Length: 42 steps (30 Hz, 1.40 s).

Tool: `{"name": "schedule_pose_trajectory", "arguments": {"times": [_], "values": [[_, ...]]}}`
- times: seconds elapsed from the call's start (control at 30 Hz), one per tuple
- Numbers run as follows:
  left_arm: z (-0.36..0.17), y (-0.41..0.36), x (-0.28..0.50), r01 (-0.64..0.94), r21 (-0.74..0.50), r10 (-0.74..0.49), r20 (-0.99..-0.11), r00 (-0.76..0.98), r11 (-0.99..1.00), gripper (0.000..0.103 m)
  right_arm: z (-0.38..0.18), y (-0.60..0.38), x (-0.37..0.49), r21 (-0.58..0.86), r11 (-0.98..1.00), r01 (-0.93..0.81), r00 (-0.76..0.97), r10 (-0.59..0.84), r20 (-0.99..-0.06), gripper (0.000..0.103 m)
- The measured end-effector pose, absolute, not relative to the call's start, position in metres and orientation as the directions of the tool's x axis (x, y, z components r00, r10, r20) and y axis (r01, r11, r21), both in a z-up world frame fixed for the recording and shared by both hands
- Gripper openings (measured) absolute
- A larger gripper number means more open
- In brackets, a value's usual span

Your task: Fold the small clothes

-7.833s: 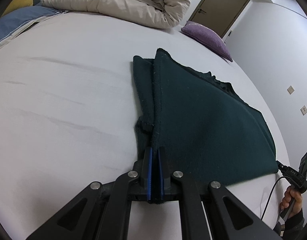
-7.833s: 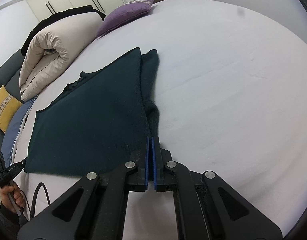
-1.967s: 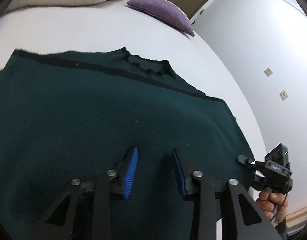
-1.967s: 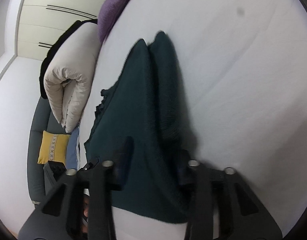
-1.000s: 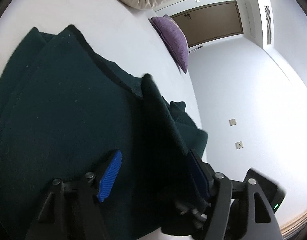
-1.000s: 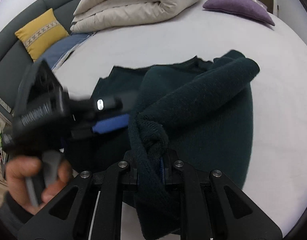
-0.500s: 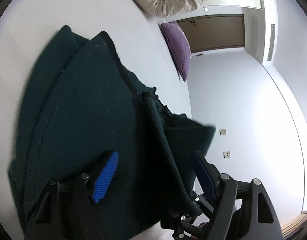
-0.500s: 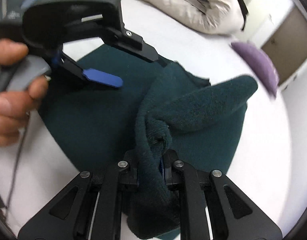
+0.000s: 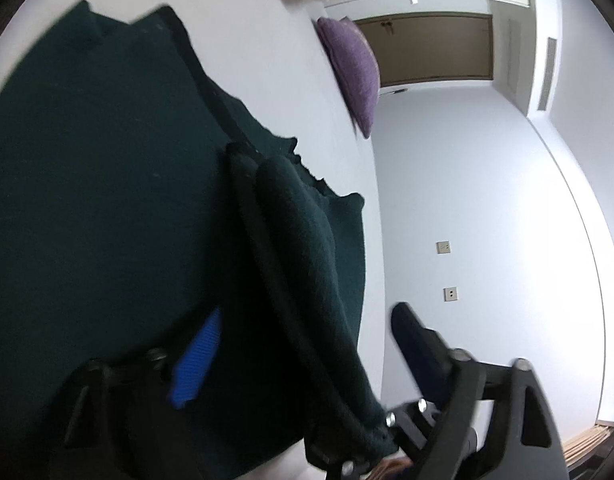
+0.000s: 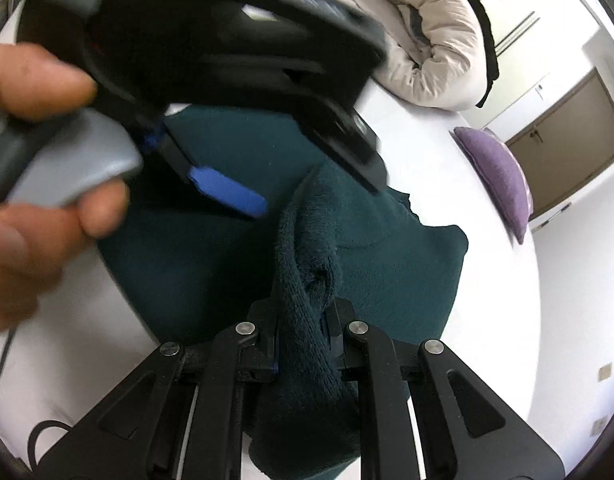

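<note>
Fingers [image 10: 274, 344] half buried in sweater [image 10: 307, 360]

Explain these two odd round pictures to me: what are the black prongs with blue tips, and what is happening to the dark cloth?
No robot here: a person holds a hand-held two-finger gripper in each hand, each with a wide-angle camera looking along its fingers. One picture comes from each.

In the right-hand view, the right gripper is clamped on a bunched ridge of the dark green knitted garment, which lies on a white bed sheet. The person's left hand holds the left gripper just above the cloth.

In the left-hand view, the left gripper's blue-padded jaws are closing around that lifted ridge without pressing it. Behind are a rolled beige duvet and a purple cushion.
</note>
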State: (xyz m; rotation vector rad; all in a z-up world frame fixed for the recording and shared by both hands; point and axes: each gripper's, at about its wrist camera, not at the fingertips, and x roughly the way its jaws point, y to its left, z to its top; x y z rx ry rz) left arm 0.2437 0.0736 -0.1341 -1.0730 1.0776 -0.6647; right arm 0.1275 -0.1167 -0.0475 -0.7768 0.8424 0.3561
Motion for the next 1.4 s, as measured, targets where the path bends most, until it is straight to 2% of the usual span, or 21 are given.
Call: {"name": "schedule_pose_trajectory", "arguments": {"times": [0.03, 0.07, 0.13, 0.2, 0.23, 0.3, 0.37, 0.47, 0.67, 0.77, 1.27, 1.4], "values": [[-0.136, 0.07, 0.249, -0.065, -0.928, -0.863, -0.364, 0.349, 0.366, 0.06, -0.047, -0.117, 0.129, -0.464, 0.681, -0.567, 0.629, -0.005, -0.777, 0.014], [-0.14, 0.065, 0.254, -0.078, -0.93, -0.872, -0.364, 0.326, 0.359, 0.054, -0.046, -0.121, 0.129, -0.449, 0.689, -0.569, 0.627, 0.009, -0.779, 0.016], [-0.146, 0.055, 0.259, -0.095, -0.925, -0.879, -0.38, 0.29, 0.368, 0.028, -0.044, -0.128, 0.13, -0.408, 0.714, -0.569, 0.614, 0.04, -0.788, 0.016], [-0.146, 0.055, 0.262, -0.098, -0.918, -0.873, -0.396, 0.283, 0.385, 0.018, -0.045, -0.138, 0.131, -0.342, 0.743, -0.576, 0.582, 0.078, -0.81, 0.021], [-0.146, 0.057, 0.262, -0.096, -0.919, -0.874, -0.394, 0.285, 0.383, 0.016, -0.042, -0.144, 0.129, -0.298, 0.757, -0.582, 0.559, 0.106, -0.822, 0.026], [-0.144, 0.058, 0.261, -0.089, -0.918, -0.873, -0.395, 0.286, 0.387, 0.014, -0.028, -0.166, 0.12, -0.176, 0.8, -0.574, 0.529, 0.198, -0.825, 0.031], [-0.141, 0.065, 0.261, -0.072, -0.909, -0.866, -0.413, 0.282, 0.41, 0.013, -0.012, -0.194, 0.113, -0.032, 0.825, -0.564, 0.511, 0.319, -0.798, 0.047], [-0.13, 0.082, 0.261, -0.045, -0.895, -0.852, -0.437, 0.289, 0.444, 0.013, 0.009, -0.242, 0.115, 0.207, 0.834, -0.511, 0.501, 0.485, -0.717, 0.049], [-0.106, 0.119, 0.265, -0.006, -0.859, -0.807, -0.484, 0.339, 0.513, 0.012, -0.01, -0.299, 0.155, 0.339, 0.87, -0.358, 0.529, 0.488, -0.694, 0.049], [-0.101, 0.132, 0.266, 0.014, -0.849, -0.8, -0.492, 0.344, 0.528, 0.012, -0.034, -0.292, 0.165, 0.338, 0.885, -0.321, 0.517, 0.463, -0.72, 0.051], [-0.125, 0.185, 0.268, -0.065, -0.858, -0.78, -0.492, 0.387, 0.51, 0.012, -0.086, -0.202, 0.163, 0.307, 0.828, -0.469, 0.415, 0.513, -0.751, 0.05], [-0.151, 0.181, 0.277, -0.134, -0.82, -0.735, -0.561, 0.381, 0.556, 0.013, -0.106, -0.186, 0.167, 0.31, 0.827, -0.468, 0.383, 0.506, -0.773, 0.051]]}}
